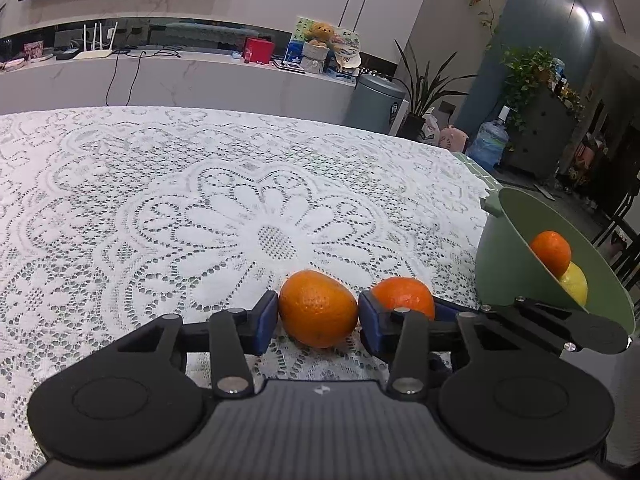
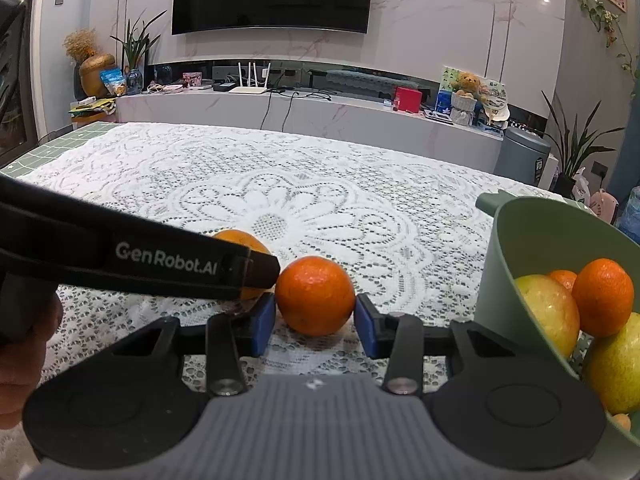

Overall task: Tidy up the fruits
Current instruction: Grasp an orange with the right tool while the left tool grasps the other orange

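Left gripper: blue pads on either side of the left orange, touching it on both flanks; jaws part-way in and gripping the fruit, which sits on the lace tablecloth.
Right gripper: blue pads at both sides of the right orange, pressed to it on both flanks; jaws narrowed and gripping the fruit, which rests on the cloth.
Oranges on the cloth: two, side by side and just apart, near the table's near edge; in the right wrist view the left one shows only partly behind the other tool's black arm.
Green bowl: one, at the table's right edge, just right of the two oranges.
Fruit in the bowl: two oranges plain, one on top; two yellow-green fruits; one small orange piece at the bottom, too hidden to name.
Person: part of a hand at the lower left of the right wrist view.
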The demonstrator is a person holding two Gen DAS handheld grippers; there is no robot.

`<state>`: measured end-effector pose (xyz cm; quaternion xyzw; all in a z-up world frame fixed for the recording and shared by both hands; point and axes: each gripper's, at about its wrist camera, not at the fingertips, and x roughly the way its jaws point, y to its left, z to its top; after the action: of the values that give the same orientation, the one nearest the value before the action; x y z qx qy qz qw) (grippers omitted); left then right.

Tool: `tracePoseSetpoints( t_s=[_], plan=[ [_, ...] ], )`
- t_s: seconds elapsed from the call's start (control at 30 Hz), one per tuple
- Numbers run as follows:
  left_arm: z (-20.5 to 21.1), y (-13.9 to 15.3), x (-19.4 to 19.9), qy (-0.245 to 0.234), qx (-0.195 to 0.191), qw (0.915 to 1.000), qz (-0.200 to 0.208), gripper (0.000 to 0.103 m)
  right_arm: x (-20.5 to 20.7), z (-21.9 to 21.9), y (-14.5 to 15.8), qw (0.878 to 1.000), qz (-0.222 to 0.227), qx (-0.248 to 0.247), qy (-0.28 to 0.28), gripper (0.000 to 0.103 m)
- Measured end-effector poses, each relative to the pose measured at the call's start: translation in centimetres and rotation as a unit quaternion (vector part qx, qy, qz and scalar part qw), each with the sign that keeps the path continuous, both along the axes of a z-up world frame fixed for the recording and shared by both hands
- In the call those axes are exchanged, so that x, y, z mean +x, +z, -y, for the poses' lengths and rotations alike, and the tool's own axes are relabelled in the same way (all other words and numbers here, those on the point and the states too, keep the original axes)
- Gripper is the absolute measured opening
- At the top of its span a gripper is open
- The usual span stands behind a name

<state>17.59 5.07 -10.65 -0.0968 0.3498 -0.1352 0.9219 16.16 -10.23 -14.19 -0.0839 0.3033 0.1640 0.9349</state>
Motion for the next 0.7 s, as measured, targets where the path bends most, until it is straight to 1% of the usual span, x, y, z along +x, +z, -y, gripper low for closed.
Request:
tracePoseSetpoints(
  t_s=[0.13, 0.27, 0.5, 0.7],
  plan=[
    [-0.1, 0.3, -0.3, 0.007, 0.005, 1.0, -0.002, 0.049, -0.1, 0.1, 0.3, 1.0, 0.0, -0.001, 0.001, 0.04],
    [-0.7, 1.0, -0.9, 0.012, -0.003, 0.9999, 0.002, 0.049, -0.5, 0.0, 0.6, 1.0, 0.004, -0.001, 0.004, 0.04],
    [-1.2, 2.1, -2.3, 0.019, 0.007, 0.9997, 0.012, 0.049, -1.7, 0.1, 1.7, 1.0, 0.012, 0.005, 0.012, 0.04],
    [-1.8, 3.1, -3.6, 0.027, -0.003, 0.9995, 0.014, 0.049, -3.3, 0.5, 3.0, 1.0, 0.016, 0.012, 0.022, 0.04]
  ],
)
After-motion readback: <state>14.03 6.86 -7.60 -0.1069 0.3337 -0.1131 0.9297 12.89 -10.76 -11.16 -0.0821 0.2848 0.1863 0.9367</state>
